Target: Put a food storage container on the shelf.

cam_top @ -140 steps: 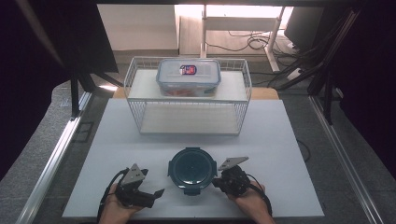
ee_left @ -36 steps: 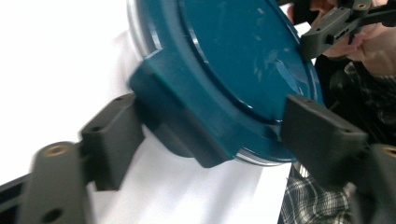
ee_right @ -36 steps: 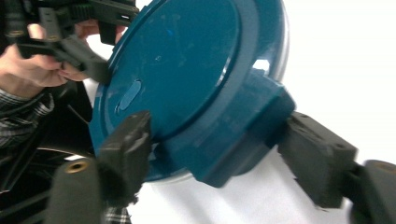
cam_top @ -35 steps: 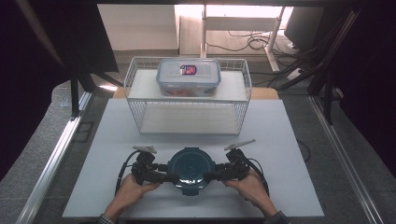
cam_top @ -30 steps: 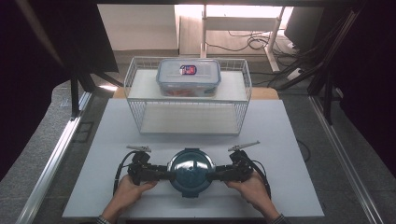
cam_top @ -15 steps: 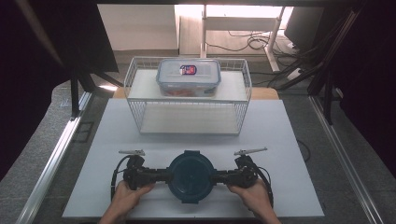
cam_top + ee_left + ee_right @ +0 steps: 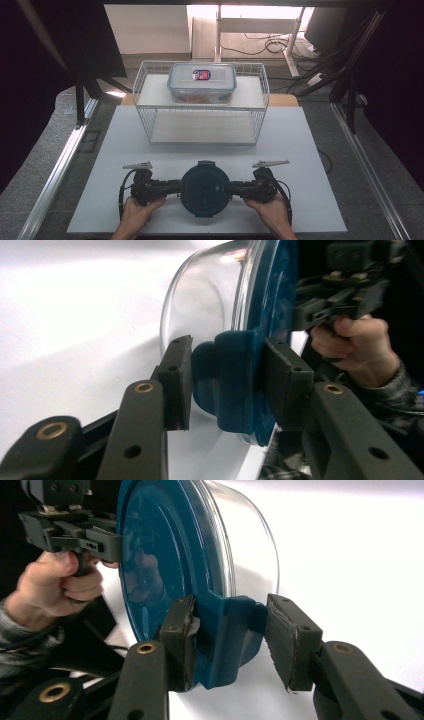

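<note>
A round glass container with a dark blue lid [image 7: 205,190] stands near the front edge of the white table. My left gripper [image 7: 175,189] reaches in from its left and my right gripper [image 7: 236,189] from its right, both lying level. In the left gripper view my left gripper [image 7: 225,385] is shut on the lid's blue side clasp [image 7: 232,360], with the glass wall [image 7: 200,305] behind. In the right gripper view my right gripper [image 7: 230,640] holds the opposite clasp [image 7: 235,625] between its pads, with the lid's face [image 7: 160,555] standing beside it.
A white wire rack [image 7: 142,117] stands at the back middle of the table [image 7: 310,150]. A rectangular clear food box [image 7: 202,82] with a blue-grey lid sits on top of it. Metal rails run along both table sides.
Both grippers have swung inward from resting beside the container and closed on its two side clasps. The hands have turned level, and the container has shifted slightly toward the front.
</note>
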Tool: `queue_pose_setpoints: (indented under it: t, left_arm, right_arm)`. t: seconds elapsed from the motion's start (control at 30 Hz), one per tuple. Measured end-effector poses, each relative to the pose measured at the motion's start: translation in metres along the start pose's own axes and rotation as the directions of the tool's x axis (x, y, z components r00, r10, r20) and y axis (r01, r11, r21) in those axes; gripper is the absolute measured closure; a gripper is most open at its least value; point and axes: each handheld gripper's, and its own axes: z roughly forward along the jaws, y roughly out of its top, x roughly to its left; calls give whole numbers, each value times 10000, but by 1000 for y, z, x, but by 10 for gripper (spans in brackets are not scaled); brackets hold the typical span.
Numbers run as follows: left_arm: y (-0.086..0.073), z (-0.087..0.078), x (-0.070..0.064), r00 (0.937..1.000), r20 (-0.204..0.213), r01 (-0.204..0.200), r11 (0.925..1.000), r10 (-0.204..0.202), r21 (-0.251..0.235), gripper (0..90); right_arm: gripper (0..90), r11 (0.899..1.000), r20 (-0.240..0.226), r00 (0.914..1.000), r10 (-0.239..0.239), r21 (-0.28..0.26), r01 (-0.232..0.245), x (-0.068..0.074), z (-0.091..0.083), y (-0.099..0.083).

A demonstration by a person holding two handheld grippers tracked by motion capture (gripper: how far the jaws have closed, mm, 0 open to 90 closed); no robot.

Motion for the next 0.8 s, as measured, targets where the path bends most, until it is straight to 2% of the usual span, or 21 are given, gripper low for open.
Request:
queue_pose_setpoints:
  t: [0.07, 0.23, 0.3, 0.63, 0.8]
  left_arm:
    - [1, 2, 2, 10000, 62, 18, 10000, -18, 4, 586]
    - [6, 3, 0, 9999, 42, -92, 10000, 92, -34, 586]
    - [13, 2, -2, 9995, 43, -309, 9995, 309, -68, 586]
    - [36, -5, -10, 9963, -195, -843, 9964, 841, -91, 582]
    - [54, -10, -19, 9928, -288, -1175, 9927, 1167, -277, 582]
  right_arm:
    - [559, 9998, 147, 9998, -169, -133, 171, 2, -2, 4]
    - [560, 9995, 136, 9999, -68, -293, 71, -1, -4, 5]
    - [560, 9988, 156, 9997, -194, -450, 201, 1, -7, 9]
    - [560, 9943, 233, 9969, -749, -739, 764, 6, -13, 31]
    - [560, 9906, 304, 9943, -1022, -880, 1045, 12, -20, 46]
